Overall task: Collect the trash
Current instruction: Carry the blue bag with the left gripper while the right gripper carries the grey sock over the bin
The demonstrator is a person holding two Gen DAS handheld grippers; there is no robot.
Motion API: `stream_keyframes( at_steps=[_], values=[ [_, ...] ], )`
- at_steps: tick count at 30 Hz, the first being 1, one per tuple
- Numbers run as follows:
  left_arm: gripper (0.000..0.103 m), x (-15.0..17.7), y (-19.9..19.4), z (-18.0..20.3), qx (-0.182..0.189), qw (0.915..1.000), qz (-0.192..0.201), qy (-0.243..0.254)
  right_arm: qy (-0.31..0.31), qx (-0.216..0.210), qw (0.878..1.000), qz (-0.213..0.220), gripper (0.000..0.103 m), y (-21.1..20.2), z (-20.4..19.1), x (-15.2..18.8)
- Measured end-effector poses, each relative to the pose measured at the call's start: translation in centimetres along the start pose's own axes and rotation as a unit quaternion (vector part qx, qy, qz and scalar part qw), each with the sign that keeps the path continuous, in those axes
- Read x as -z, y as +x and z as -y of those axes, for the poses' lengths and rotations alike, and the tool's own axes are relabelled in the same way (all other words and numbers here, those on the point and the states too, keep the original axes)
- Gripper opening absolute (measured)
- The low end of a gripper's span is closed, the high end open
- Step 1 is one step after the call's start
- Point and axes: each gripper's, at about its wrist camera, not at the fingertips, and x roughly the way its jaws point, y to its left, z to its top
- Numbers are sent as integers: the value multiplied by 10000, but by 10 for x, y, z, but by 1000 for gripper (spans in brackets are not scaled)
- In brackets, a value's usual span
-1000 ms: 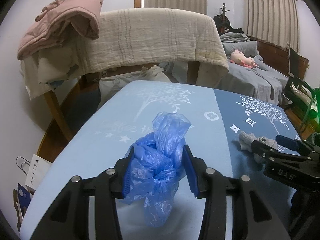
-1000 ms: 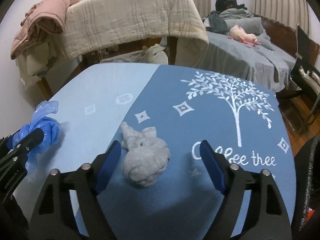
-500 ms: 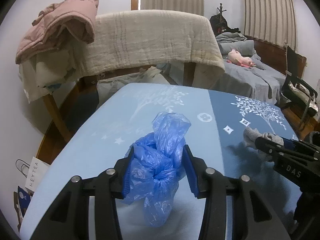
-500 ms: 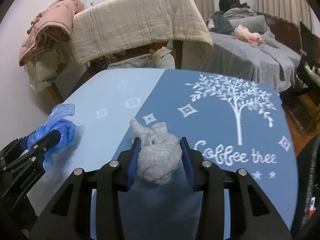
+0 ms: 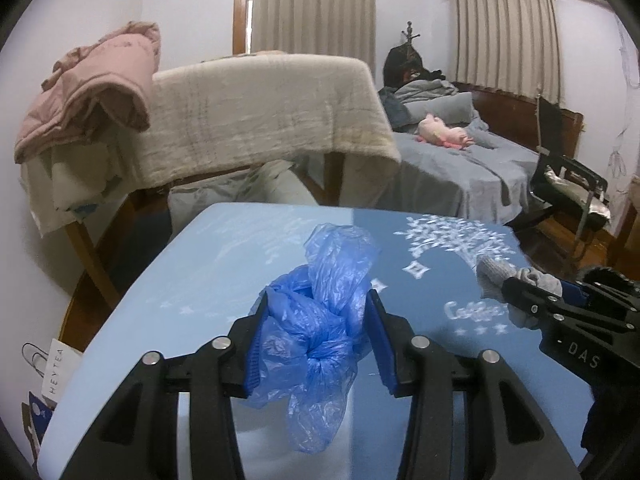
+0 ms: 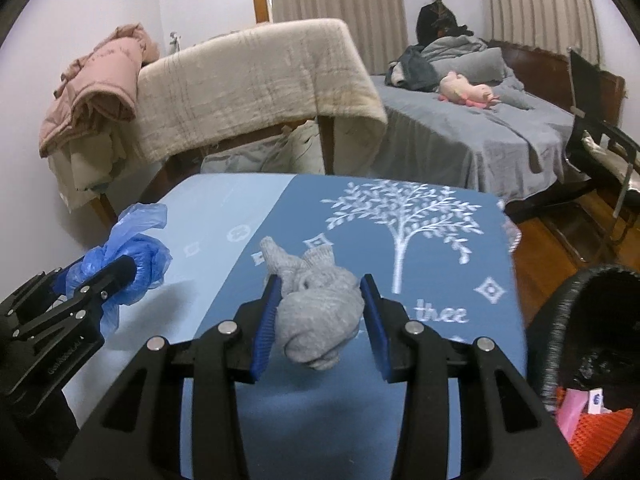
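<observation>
My left gripper (image 5: 318, 340) is shut on a knotted blue plastic bag (image 5: 320, 320) and holds it above the blue table cover (image 5: 192, 276). The bag also shows at the left of the right wrist view (image 6: 132, 256). My right gripper (image 6: 320, 320) is shut on a knotted grey sock (image 6: 316, 304), lifted above the table (image 6: 420, 264). The sock shows at the right of the left wrist view (image 5: 496, 276). A dark mesh bin (image 6: 560, 320) with trash inside stands at the table's right side.
A chair draped with a beige blanket (image 5: 260, 112) and a pink jacket (image 5: 92, 84) stands beyond the table. A bed (image 6: 480, 128) with a pink plush toy lies at the back right. A paper bag (image 5: 52, 368) sits on the floor at the left.
My right gripper closed on the grey sock and lifted it off the table. My left gripper rose with the blue bag still in it.
</observation>
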Motion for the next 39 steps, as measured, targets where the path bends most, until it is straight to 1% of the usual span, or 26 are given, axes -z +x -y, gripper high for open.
stream_keyframes(
  at_steps=[10, 18, 27, 39],
  values=[
    [45, -9, -24, 56, 391, 9989, 186, 199, 208, 269, 9989, 310, 40, -54, 45, 2],
    [45, -12, -40, 91, 662, 9968, 285, 359, 397, 487, 9968, 494, 40, -90, 78, 9],
    [45, -15, -54, 128, 935, 9935, 367, 541, 488, 727, 9941, 636, 40, -126, 111, 17],
    [45, -16, -73, 182, 1354, 9859, 472, 857, 713, 1033, 9879, 909, 40, -168, 153, 30]
  ],
)
